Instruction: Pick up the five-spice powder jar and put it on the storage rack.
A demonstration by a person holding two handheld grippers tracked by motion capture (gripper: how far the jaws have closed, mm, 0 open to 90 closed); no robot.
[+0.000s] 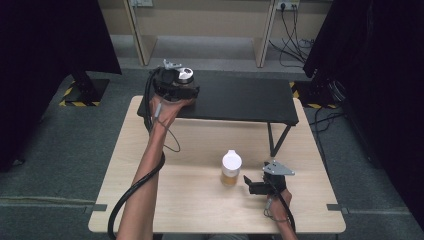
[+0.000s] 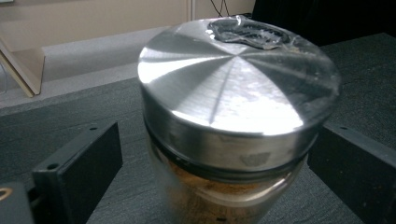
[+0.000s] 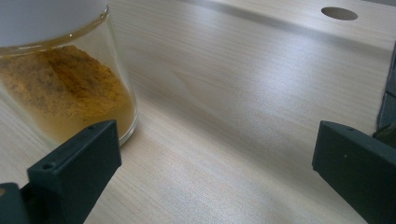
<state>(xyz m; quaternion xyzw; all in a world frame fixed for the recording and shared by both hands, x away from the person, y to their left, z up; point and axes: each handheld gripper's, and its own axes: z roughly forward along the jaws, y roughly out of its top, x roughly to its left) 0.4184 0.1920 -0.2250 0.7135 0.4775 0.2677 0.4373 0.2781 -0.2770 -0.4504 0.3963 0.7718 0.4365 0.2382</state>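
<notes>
The left gripper (image 1: 176, 82) sits in the upper left of the high view, at the left end of a black raised shelf (image 1: 240, 102) that stands on the pale wooden surface (image 1: 200, 200). A glass jar with a brushed steel lid (image 1: 185, 75) stands on that shelf. In the left gripper view this jar (image 2: 233, 112) stands upright between the two black fingers (image 2: 79, 172); a visible gap separates the left finger from the glass, while the right finger lies close by the lid's edge, and contact there cannot be confirmed. The fingers are released, spread wide around the jar and not pressing on it. The jar holds a brownish powder below the lid. In the lower right of the high view the right gripper (image 1: 252, 185) rests low over the wooden surface, just beside a second glass jar with a white lid (image 1: 231, 167), which stands upright near the centre of the frame. In the right gripper view this jar (image 3: 65, 93), holding yellow-orange powder, occupies the upper left, beyond the left finger (image 3: 74, 168) and outside the gap between the fingers. These fingers are also released and spread, with bare wood between them. The two jars stand well apart, one on the shelf, one on the surface.
</notes>
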